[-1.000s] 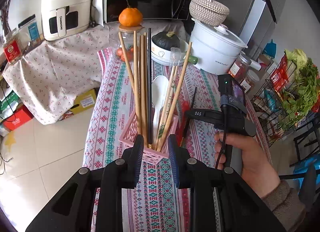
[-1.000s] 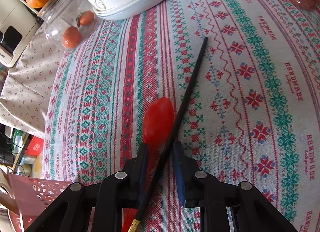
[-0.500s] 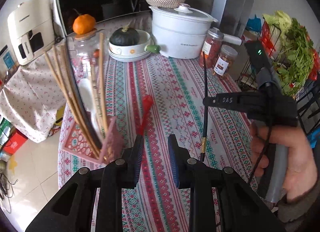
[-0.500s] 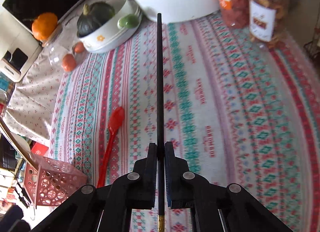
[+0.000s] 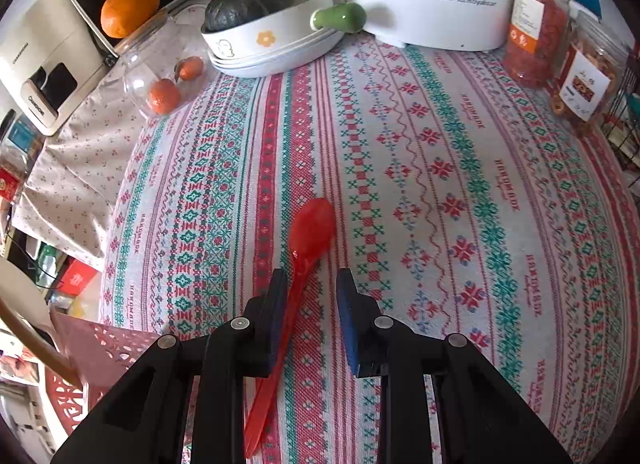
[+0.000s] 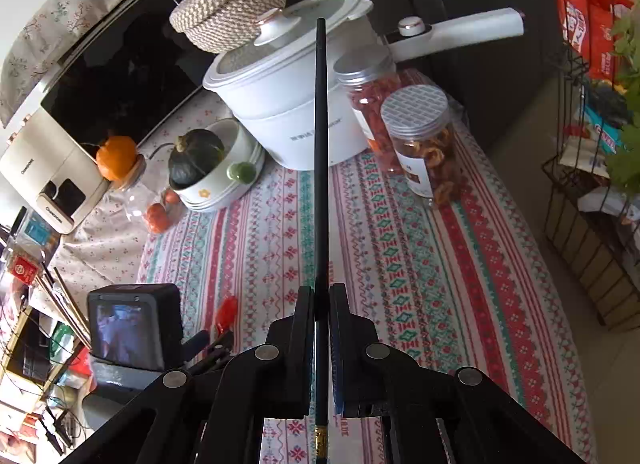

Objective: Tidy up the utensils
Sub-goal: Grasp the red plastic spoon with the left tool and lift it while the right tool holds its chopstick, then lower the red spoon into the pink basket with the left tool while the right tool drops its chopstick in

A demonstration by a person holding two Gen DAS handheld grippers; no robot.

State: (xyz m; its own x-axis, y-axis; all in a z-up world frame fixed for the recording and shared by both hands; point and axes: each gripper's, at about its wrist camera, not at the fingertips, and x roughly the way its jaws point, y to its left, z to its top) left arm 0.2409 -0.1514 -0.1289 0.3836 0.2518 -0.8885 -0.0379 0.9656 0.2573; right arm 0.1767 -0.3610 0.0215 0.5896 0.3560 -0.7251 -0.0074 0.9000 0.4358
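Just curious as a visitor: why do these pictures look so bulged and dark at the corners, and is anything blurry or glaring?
Left wrist view: fisheye lens bows the tablecloth stripes outward, corners black; red spoon sharp, glare on the glass jar. Right wrist view: same curving; black chopstick crisp, daylight soft, no motion blur.

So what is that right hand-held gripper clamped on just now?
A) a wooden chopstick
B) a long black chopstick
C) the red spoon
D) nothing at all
B: in the right wrist view the right hand-held gripper is shut on the black chopstick, which points out over the tablecloth, while the red spoon lies flat on the cloth between the open fingers of the left hand-held gripper.
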